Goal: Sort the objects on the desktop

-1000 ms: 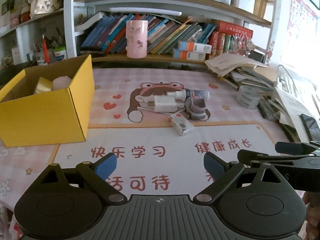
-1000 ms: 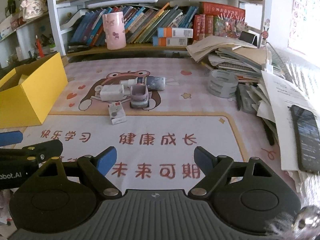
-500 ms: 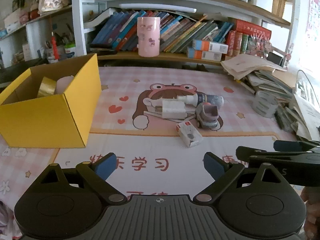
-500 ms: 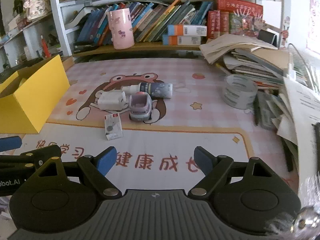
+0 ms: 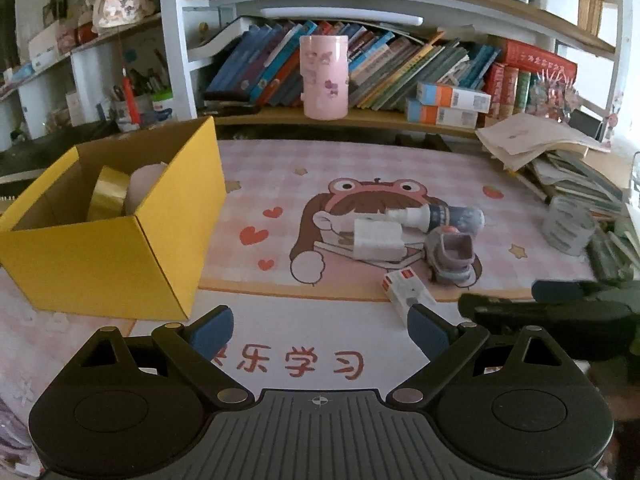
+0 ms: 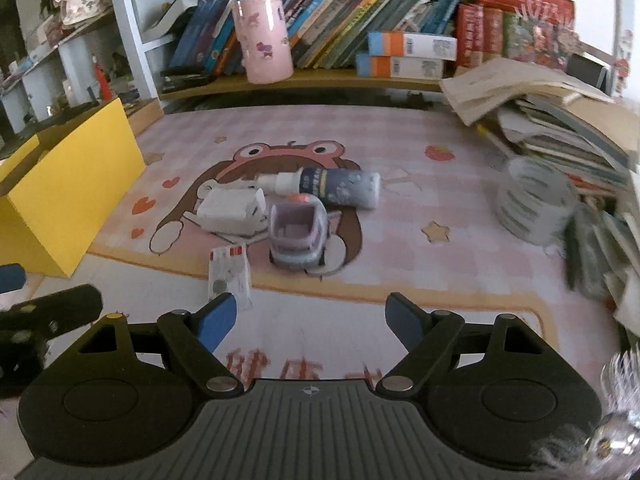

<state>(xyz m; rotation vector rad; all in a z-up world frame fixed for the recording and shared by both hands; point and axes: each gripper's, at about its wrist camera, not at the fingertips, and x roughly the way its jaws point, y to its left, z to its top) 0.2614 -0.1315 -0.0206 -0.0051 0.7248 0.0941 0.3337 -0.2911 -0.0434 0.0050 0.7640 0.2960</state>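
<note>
A cluster of small objects lies mid-mat: a white charger block (image 6: 234, 207), a dark blue bottle with a white cap (image 6: 336, 186), a purple toy car (image 6: 298, 236) and a small white and red box (image 6: 229, 274). They also show in the left wrist view: the charger (image 5: 378, 236), bottle (image 5: 440, 216), car (image 5: 452, 254) and box (image 5: 406, 294). My right gripper (image 6: 310, 322) is open and empty, just short of the box and car. My left gripper (image 5: 320, 330) is open and empty, nearer the yellow box (image 5: 120, 256).
The open yellow box holds a gold tape roll (image 5: 106, 196) and a pale round object. A grey tape roll (image 6: 534, 206) sits at the right by a stack of papers and books (image 6: 560, 120). A pink cylinder (image 6: 264, 38) stands on the shelf behind.
Both grippers have moved forward over the mat toward the object cluster, which now looks larger and closer. Both stayed open.
</note>
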